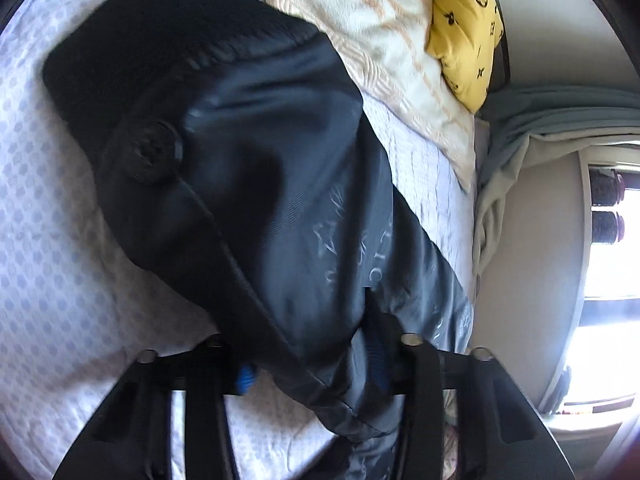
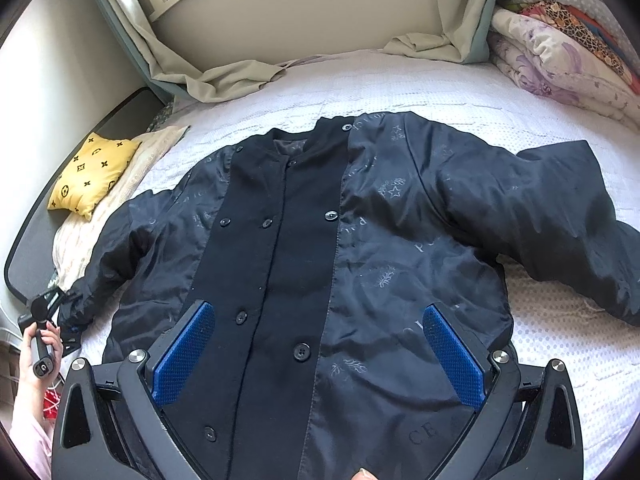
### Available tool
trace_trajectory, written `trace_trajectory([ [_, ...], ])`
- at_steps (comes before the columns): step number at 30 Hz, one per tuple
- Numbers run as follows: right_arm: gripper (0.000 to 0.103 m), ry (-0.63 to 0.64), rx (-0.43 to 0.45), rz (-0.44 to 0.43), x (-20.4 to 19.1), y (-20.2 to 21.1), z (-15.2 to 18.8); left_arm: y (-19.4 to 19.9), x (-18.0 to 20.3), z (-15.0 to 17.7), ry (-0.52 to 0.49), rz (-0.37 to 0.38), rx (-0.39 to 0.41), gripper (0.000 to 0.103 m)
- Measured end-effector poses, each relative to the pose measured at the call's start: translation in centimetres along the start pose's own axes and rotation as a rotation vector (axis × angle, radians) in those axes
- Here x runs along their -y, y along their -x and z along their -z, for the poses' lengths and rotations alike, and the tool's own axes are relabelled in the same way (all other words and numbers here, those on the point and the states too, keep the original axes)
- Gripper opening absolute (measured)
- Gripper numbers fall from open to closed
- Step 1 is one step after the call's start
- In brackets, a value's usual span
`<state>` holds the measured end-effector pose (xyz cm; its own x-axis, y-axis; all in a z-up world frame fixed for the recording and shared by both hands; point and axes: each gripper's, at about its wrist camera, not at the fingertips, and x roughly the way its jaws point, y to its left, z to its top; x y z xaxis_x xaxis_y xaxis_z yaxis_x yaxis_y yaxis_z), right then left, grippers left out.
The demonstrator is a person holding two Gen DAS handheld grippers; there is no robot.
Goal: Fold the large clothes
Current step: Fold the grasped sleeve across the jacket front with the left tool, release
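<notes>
A large dark navy jacket (image 2: 320, 248) with black buttons and pale printed lining lies face up, spread on a white bed (image 2: 400, 80). Its right sleeve (image 2: 560, 216) stretches out to the right. My right gripper (image 2: 318, 354) is open, its blue pads (image 2: 184, 356) spread wide just above the jacket's lower front. My left gripper (image 1: 312, 364) is shut on the jacket's left sleeve (image 1: 248, 184), whose dark cuff fills the left wrist view. In the right wrist view the left gripper (image 2: 64, 320) holds that sleeve end at the bed's left edge.
A yellow patterned cushion (image 2: 94, 170) lies on a cream pillow (image 2: 132, 168) at the bed's left end. Folded quilts (image 2: 560, 40) are stacked at the back right. A beige curtain (image 2: 216, 68) hangs down onto the bed's far edge under a window.
</notes>
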<state>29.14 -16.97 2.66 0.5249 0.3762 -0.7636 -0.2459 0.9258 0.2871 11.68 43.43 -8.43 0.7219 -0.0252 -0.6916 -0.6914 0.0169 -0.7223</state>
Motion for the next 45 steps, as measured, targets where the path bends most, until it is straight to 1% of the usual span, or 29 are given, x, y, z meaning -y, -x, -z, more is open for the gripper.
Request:
trace_trajectory([
  [1, 0.103, -0.002, -0.001, 0.001, 0.1, 0.0, 0.0, 0.2, 0.2, -0.2, -0.017, -0.005, 0.018, 0.034],
  [2, 0.103, -0.004, -0.001, 0.003, 0.1, -0.1, 0.0, 0.4, 0.4, -0.1, -0.038, -0.011, 0.035, 0.025],
  [4, 0.103, -0.003, 0.000, 0.007, 0.2, -0.1, -0.1, 1.2, 1.3, 0.1, -0.087, -0.021, 0.072, 0.020],
  [7, 0.103, -0.001, 0.000, 0.015, 0.3, -0.1, 0.0, 2.8, 3.8, 0.9, -0.203, -0.036, 0.150, 0.020],
  [8, 0.103, 0.001, 0.001, 0.018, 0.3, -0.1, 0.0, 2.9, 4.7, 1.4, -0.227, -0.039, 0.163, 0.019],
  [11, 0.103, -0.002, 0.002, 0.045, 0.7, 0.0, 0.0, 4.3, 8.5, 3.0, -0.351, -0.050, 0.233, 0.018],
  [14, 0.103, -0.013, 0.000, 0.060, 1.1, 0.0, -0.2, 6.0, 13.4, 6.0, -0.513, -0.032, 0.304, 0.018],
  [16, 0.103, -0.026, -0.003, 0.070, 1.5, 0.0, -0.3, 6.8, 16.7, 8.5, -0.621, -0.003, 0.331, 0.018],
  [18, 0.103, -0.039, -0.004, 0.074, 1.9, 0.1, -0.5, 7.0, 19.8, 11.2, -0.716, 0.024, 0.335, 0.018],
  [19, 0.103, -0.042, -0.004, 0.077, 2.0, 0.1, -0.5, 6.9, 21.2, 13.0, -0.772, 0.039, 0.327, 0.018],
  [21, 0.103, -0.046, -0.001, 0.080, 2.2, 0.2, -0.6, 6.0, 23.5, 15.6, -0.850, 0.061, 0.295, 0.018],
  [23, 0.103, -0.049, 0.000, 0.079, 2.3, 0.5, -0.7, 4.6, 25.3, 18.7, -0.925, 0.073, 0.238, 0.018],
  [25, 0.103, -0.052, 0.004, 0.076, 2.3, 0.7, -0.8, 2.2, 26.2, 21.9, -0.998, 0.070, 0.177, 0.018],
  [27, 0.103, -0.051, 0.015, 0.076, 2.3, 1.0, -0.9, -0.5, 27.1, 25.4, -1.085, 0.042, 0.126, 0.018],
  [29, 0.103, -0.046, 0.029, 0.088, 2.3, 1.4, -1.1, -3.4, 27.2, 28.2, -1.144, 0.010, 0.064, 0.018],
  [30, 0.103, -0.043, 0.038, 0.098, 2.3, 1.7, -1.1, -5.2, 27.0, 29.6, -1.172, -0.017, 0.030, 0.018],
  [33, 0.103, -0.044, 0.056, 0.111, 2.4, 2.2, -1.3, -8.6, 25.5, 34.7, -1.241, -0.088, -0.044, 0.018],
  [35, 0.103, -0.047, 0.060, 0.102, 2.4, 2.5, -1.4, -10.0, 24.8, 36.6, -1.277, -0.116, -0.062, 0.019],
  [36, 0.103, -0.047, 0.063, 0.101, 2.5, 2.5, -1.5, -10.4, 24.4, 37.7, -1.302, -0.125, -0.055, 0.019],
  [37, 0.103, -0.046, 0.068, 0.103, 2.5, 2.6, -1.5, -10.7, 24.2, 38.6, -1.326, -0.132, -0.041, 0.028],
  [38, 0.103, -0.045, 0.071, 0.106, 2.5, 2.7, -1.6, -10.7, 24.0, 39.3, -1.351, -0.132, -0.031, 0.034],
  [40, 0.103, -0.047, 0.079, 0.110, 2.7, 2.9, -1.8, -10.5, 23.8, 40.8, -1.409, -0.142, -0.005, 0.070],
  [43, 0.103, -0.061, 0.079, 0.109, 3.1, 2.8, -1.9, -10.2, 24.0, 42.3, -1.467, -0.147, 0.038, 0.086],
  [45, 0.103, -0.064, 0.078, 0.112, 3.2, 2.7, -2.0, -9.8, 23.9, 42.8, -1.491, -0.141, 0.020, 0.087],
])
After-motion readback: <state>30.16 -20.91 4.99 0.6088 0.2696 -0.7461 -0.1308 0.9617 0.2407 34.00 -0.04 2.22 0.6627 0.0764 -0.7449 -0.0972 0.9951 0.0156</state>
